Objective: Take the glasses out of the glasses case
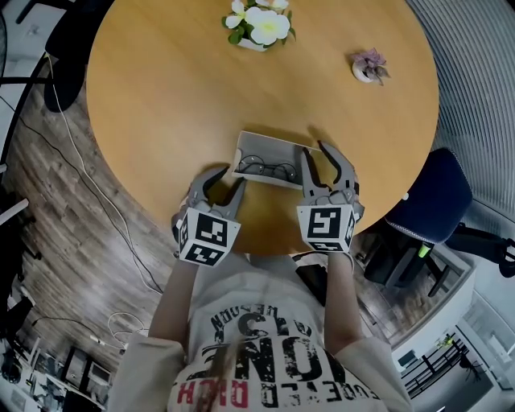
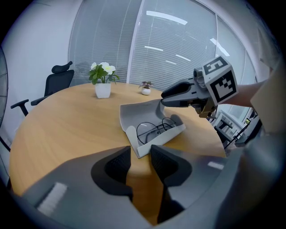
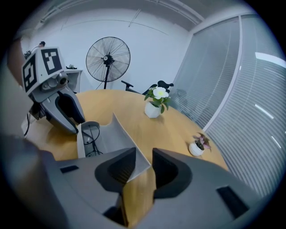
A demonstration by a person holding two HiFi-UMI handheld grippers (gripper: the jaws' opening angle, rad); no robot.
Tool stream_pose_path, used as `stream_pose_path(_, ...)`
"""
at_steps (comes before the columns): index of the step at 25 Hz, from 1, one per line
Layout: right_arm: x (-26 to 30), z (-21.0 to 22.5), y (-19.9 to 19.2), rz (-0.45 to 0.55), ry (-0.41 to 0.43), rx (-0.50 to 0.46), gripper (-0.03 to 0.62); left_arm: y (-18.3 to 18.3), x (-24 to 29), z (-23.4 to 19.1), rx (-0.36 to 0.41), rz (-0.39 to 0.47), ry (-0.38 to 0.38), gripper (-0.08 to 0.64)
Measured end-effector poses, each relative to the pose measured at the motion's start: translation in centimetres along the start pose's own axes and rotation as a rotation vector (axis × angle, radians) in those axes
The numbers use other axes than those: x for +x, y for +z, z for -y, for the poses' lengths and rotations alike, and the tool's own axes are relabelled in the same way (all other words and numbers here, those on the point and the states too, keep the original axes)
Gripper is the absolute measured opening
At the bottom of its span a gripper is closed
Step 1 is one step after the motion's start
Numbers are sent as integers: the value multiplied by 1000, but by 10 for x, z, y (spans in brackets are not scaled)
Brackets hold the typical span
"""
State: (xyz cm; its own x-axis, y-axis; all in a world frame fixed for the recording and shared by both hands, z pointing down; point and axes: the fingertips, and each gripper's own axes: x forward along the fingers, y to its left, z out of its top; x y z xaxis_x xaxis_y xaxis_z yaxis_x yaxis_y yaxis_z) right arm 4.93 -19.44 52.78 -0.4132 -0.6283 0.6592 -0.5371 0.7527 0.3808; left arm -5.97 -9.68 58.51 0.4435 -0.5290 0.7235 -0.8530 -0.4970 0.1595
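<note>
An open grey glasses case lies on the round wooden table near its front edge, with thin dark-framed glasses inside. My left gripper is at the case's left end, jaws open and empty. In the left gripper view the case lies just beyond the left gripper, the glasses resting in it. My right gripper is at the case's right end. In the right gripper view the right gripper stands open, the raised lid's corner between its tips, unpressed.
A white pot of white flowers and a small potted plant stand at the table's far side. A blue chair is to the right and a black chair to the left. A standing fan is beyond the table.
</note>
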Motion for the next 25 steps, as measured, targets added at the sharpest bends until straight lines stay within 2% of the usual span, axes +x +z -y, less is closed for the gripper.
stream_pose_path(6,-22,3,16,56,-13,38,104,-1,0,0,-12,6,11,152)
stream_pose_path(12,-55,10,36,173,-33,251,104,4,-3,-3,-91,37,-11,150)
stream_pose_path(15,-70,13,36,208,-42,373,101,9,-8,-4,-83,60,-1,150)
stream_pose_path(19,-91,16,34,236,-54,487,80,28,-22,3,-54,134,19,137)
stream_pose_path(25,-114,7,30,280,-67,567,64,66,-54,13,-24,306,43,121)
